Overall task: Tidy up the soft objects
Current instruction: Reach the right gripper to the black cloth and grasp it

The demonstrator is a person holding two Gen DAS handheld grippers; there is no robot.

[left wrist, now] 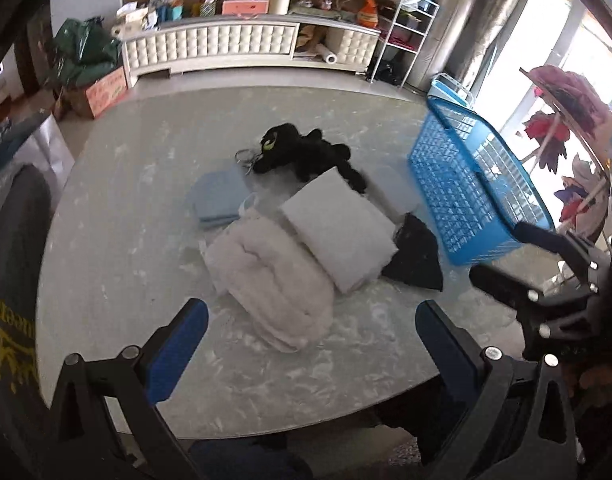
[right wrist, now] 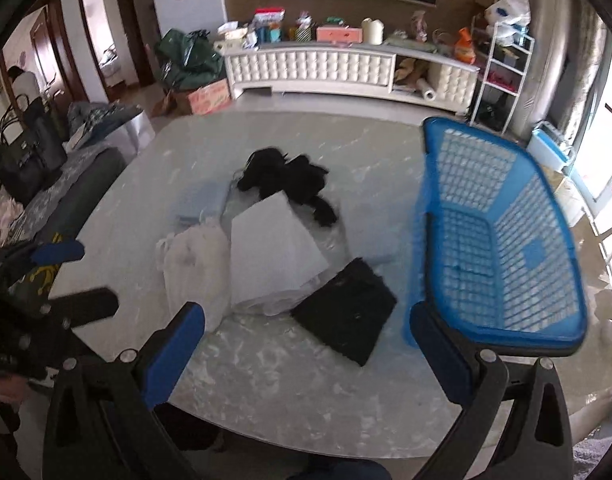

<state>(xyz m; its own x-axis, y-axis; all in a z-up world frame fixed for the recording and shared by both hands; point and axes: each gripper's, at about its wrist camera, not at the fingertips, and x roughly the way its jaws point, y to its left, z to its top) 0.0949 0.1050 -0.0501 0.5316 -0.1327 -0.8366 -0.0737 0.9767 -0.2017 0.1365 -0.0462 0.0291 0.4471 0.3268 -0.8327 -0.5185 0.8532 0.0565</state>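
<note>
- While nothing is gripped yet, the left gripper (left wrist: 312, 344) hangs over the near edge of the marble table (left wrist: 118, 248), fingers spread apart and empty; I judge it is lined up on the nearest bundle.
- Furthest left in the heap lies a folded blue cloth (left wrist: 220, 200), flat on the table and partly under its neighbour.
- Just near of it sits the fluffy white blanket (left wrist: 274, 280), rolled loosely, closest to the left gripper and likely the easiest first pick.
- Leaning on that blanket is a folded white pillowcase (left wrist: 340, 232), tilted, its far corner overlapping the black plush toy (left wrist: 302, 152), which lies far on the table.
- Right of the pillowcase, a folded black cloth (right wrist: 346, 312) lies flat, just beside the basket.
- At the right, the blue basket (right wrist: 502, 320) stands empty on the table, probably there to receive the soft things.
- Over the near edge, the right gripper (right wrist: 306, 352) is also spread wide and empty, aimed between black cloth and basket.
</note>
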